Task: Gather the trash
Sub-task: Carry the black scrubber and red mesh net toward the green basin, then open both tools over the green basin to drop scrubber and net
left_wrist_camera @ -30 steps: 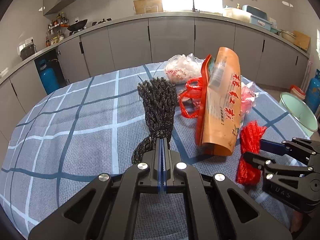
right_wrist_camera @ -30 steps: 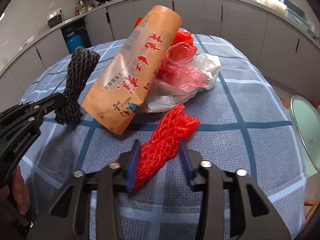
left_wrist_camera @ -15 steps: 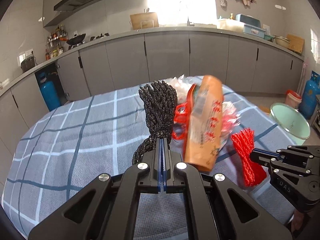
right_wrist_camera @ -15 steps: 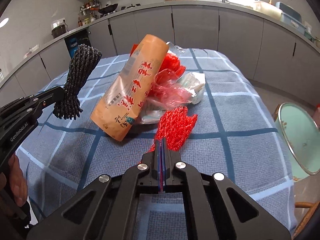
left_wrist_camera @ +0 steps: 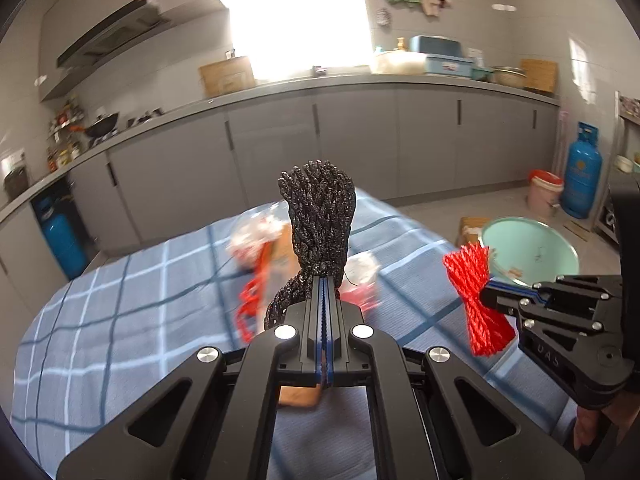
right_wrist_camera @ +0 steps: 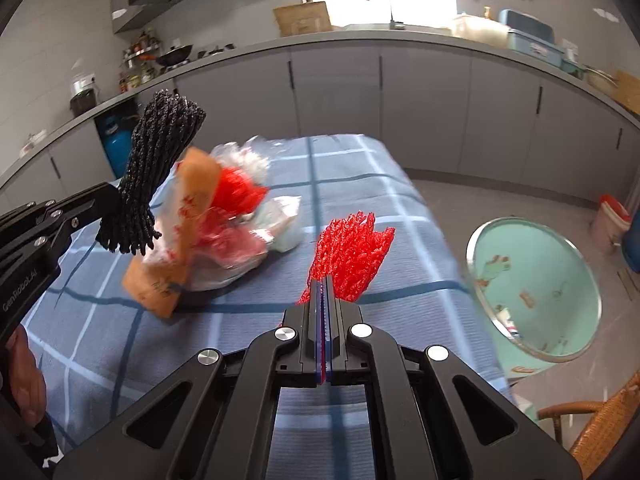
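Right wrist: green bin (right_wrist_camera: 560, 292) holds scraps; fingers (right_wrist_camera: 324, 280) clench red mesh (right_wrist_camera: 352, 256).

White lettering reading "GenRobot.AI" was seen on the black body of the left gripper (right_wrist_camera: 116, 196), at the left edge of the right wrist view. On the side of the right gripper (left_wrist_camera: 486, 298), the letters "UAS" were made out. Red characters were printed on the orange packet (right_wrist_camera: 180, 236) ahead and to the left, but were too blurred to be read.
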